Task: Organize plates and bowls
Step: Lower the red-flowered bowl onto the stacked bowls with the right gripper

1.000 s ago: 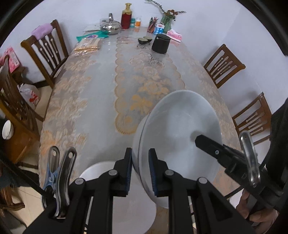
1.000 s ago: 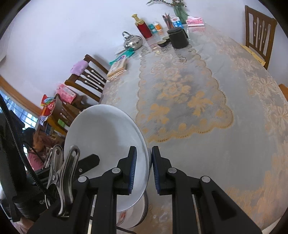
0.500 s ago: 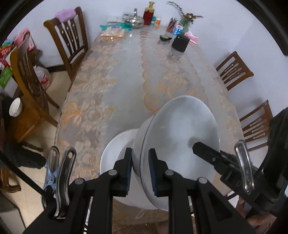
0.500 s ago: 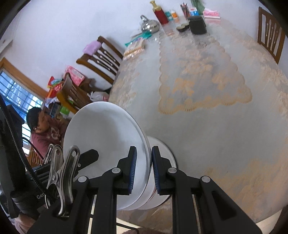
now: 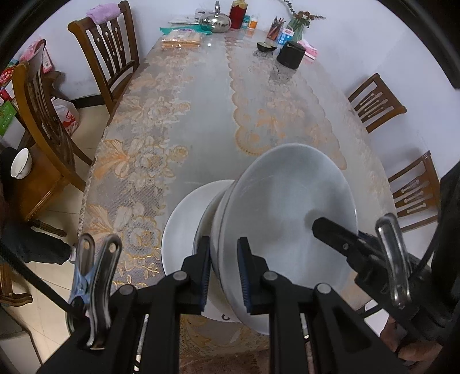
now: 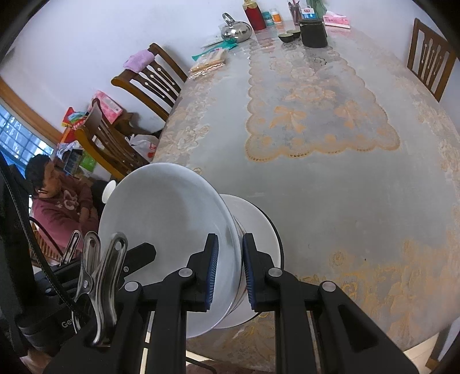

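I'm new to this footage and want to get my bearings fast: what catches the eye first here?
A big white bowl fills the foreground, tilted and clamped at opposite rims by the left gripper and the right gripper. Just under it, a white plate lies near the close edge of the long table with its floral lace cloth. At the far end stand a steel kettle and a red flask.

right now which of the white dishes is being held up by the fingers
The big white bowl, clamped at opposite rims by the left gripper and right gripper. The flat white plate lies on the table beneath it, ungripped.
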A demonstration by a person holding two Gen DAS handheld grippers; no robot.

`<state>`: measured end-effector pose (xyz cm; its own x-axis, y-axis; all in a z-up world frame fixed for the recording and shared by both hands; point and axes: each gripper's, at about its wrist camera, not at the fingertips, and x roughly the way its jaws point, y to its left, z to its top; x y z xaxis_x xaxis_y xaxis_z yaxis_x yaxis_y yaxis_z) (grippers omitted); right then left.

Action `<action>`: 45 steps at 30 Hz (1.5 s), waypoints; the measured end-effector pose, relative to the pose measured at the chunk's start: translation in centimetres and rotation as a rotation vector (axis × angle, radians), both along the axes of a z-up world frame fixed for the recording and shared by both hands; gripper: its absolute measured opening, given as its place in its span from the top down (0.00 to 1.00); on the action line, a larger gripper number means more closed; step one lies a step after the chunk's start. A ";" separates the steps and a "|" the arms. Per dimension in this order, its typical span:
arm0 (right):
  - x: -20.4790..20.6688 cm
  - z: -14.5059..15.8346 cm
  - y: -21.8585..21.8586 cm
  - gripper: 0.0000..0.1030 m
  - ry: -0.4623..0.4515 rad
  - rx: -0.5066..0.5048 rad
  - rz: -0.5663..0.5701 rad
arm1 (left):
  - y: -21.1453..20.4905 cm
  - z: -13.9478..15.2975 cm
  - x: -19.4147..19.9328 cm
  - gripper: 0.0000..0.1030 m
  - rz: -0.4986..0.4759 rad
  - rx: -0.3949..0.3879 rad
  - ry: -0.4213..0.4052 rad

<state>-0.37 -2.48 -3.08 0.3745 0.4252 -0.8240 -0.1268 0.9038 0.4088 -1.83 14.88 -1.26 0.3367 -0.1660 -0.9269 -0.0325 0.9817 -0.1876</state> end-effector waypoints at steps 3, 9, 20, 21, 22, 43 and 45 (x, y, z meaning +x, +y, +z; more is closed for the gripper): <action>-0.1 0.0 0.0 0.81 -0.007 -0.010 -0.005 | 0.0 -0.1 0.0 0.83 -0.005 -0.007 -0.003; -0.6 0.1 0.5 0.81 -0.056 -0.052 0.011 | -0.2 -0.1 -0.1 0.83 -0.028 0.020 -0.034; -1.2 0.3 0.5 0.81 -0.097 -0.058 -0.004 | 0.0 0.0 -0.6 0.83 -0.025 0.010 -0.045; -1.4 0.4 0.4 0.81 -0.109 -0.061 -0.009 | -0.1 0.0 -0.6 0.83 -0.031 0.016 -0.048; -1.5 0.5 0.3 0.81 -0.117 -0.063 -0.014 | -0.1 0.1 -0.7 0.83 -0.034 0.022 -0.050; -0.9 -1.5 -0.5 0.87 -0.035 -0.015 -0.067 | 1.0 0.8 -1.1 0.74 -0.025 -0.083 -0.037; -0.7 -1.7 -0.4 0.87 -0.028 -0.007 -0.070 | 1.2 1.0 -1.3 0.71 -0.034 -0.104 -0.036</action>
<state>-1.09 -2.93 -4.76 0.4263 0.3917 -0.8154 -0.0747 0.9136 0.3998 -3.10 16.12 -0.28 0.3619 -0.2722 -0.8916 0.0092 0.9574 -0.2886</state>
